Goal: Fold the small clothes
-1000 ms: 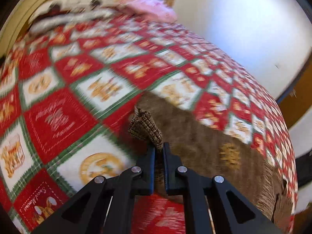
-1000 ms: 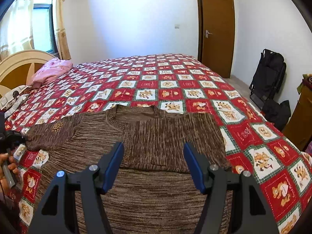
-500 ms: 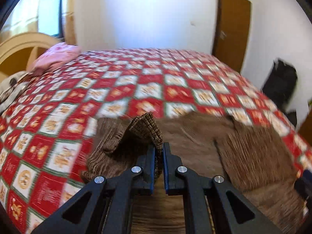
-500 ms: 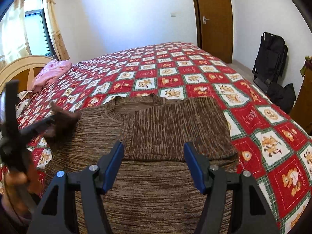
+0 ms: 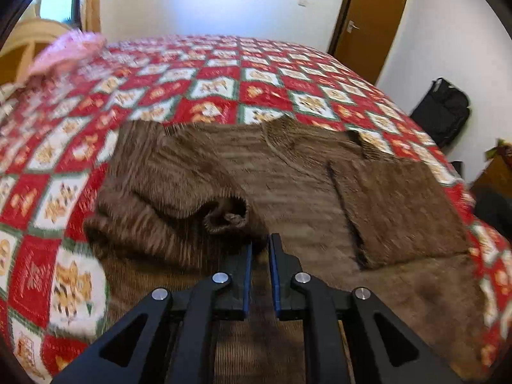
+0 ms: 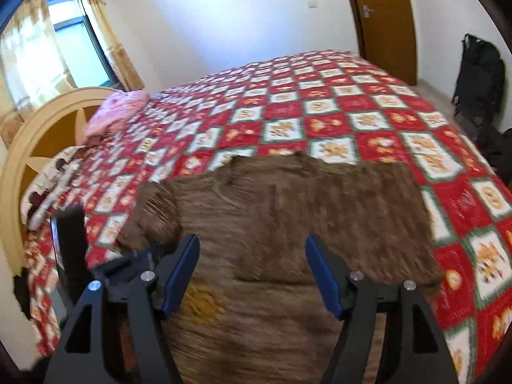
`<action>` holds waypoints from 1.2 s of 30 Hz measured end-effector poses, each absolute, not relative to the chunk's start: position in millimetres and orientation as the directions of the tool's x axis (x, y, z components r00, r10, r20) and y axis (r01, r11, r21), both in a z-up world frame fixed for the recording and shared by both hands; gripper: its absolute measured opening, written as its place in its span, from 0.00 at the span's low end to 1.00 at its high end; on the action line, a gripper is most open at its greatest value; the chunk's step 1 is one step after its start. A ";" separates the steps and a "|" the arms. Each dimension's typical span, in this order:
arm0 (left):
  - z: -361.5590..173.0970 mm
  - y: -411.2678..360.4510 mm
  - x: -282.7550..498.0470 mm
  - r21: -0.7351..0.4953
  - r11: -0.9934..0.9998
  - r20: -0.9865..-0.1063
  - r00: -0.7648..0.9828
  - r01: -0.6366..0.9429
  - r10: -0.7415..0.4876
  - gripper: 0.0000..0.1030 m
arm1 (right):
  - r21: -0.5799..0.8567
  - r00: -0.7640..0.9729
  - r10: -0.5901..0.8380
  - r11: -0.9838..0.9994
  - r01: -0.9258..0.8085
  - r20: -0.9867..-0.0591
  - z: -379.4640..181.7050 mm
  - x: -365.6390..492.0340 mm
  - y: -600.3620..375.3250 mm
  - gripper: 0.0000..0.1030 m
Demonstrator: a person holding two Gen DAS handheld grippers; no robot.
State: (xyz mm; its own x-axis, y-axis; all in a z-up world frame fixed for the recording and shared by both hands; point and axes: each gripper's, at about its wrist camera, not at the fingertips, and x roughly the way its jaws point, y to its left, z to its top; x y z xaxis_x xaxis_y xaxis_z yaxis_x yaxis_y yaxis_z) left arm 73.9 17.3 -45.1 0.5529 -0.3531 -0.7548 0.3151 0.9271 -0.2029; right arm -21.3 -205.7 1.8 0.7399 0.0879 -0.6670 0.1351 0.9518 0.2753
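A brown knitted sweater (image 5: 288,192) lies flat on the bed, and it also shows in the right wrist view (image 6: 288,211). Its right sleeve (image 5: 400,211) is folded across the body. Its left sleeve (image 5: 166,185) lies folded over the body, the cuff (image 5: 227,217) just ahead of my left gripper (image 5: 260,246). That gripper's jaws stand slightly apart with nothing between them. My right gripper (image 6: 252,249) is open and empty above the sweater's lower part. The left gripper (image 6: 128,265) shows at its left.
The bed has a red, white and green patchwork quilt (image 6: 352,118). A pink pillow (image 6: 115,112) and a wooden headboard (image 6: 28,147) are at the far left. A brown door (image 5: 368,22) and black bags (image 5: 444,108) stand at the right.
My left gripper carried the left sleeve cuff over onto the sweater's body and let it go; the cuff now lies free ahead of the fingers. The right gripper stayed open and shifted a little.
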 end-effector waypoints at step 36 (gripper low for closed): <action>-45.4 163.0 42.8 -0.255 0.964 -0.745 0.622 0.068 -0.241 0.11 | -0.131 0.622 0.172 0.902 -0.411 -0.764 -65.2 103.6 -31.0 0.56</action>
